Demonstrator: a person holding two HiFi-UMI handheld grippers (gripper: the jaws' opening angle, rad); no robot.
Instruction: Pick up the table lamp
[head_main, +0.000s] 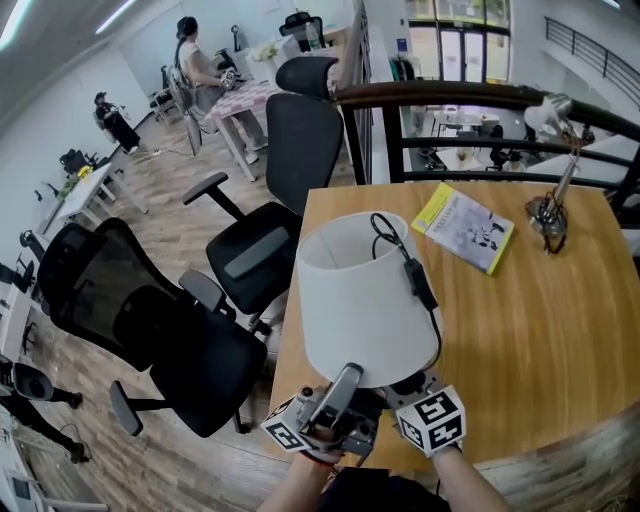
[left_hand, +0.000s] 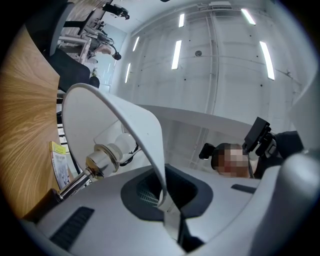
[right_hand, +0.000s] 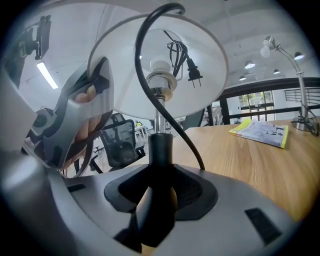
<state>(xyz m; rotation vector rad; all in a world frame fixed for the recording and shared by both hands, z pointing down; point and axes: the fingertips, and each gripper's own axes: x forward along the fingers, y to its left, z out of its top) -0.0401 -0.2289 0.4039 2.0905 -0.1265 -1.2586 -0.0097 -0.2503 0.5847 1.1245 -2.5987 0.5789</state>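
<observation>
The table lamp has a white shade (head_main: 360, 300), a black stem and a black cord (head_main: 415, 280) draped over the shade. It leans with its top away from me, over the front left corner of the wooden table (head_main: 530, 330). My left gripper (head_main: 338, 392) is shut on the shade's lower rim (left_hand: 150, 150), and its own view shows the bulb (left_hand: 122, 142) inside. My right gripper (head_main: 402, 388) is shut on the black stem (right_hand: 161, 150) under the shade (right_hand: 205, 75). The plug (right_hand: 192, 74) hangs inside the shade. I cannot tell whether the base touches the table.
A yellow book (head_main: 463, 227) lies at the table's far side, with a silver desk lamp (head_main: 555, 200) at the far right corner. Two black office chairs (head_main: 270, 240) (head_main: 150, 320) stand left of the table. A dark railing (head_main: 450, 95) runs behind it. A person (head_main: 195, 65) sits far back.
</observation>
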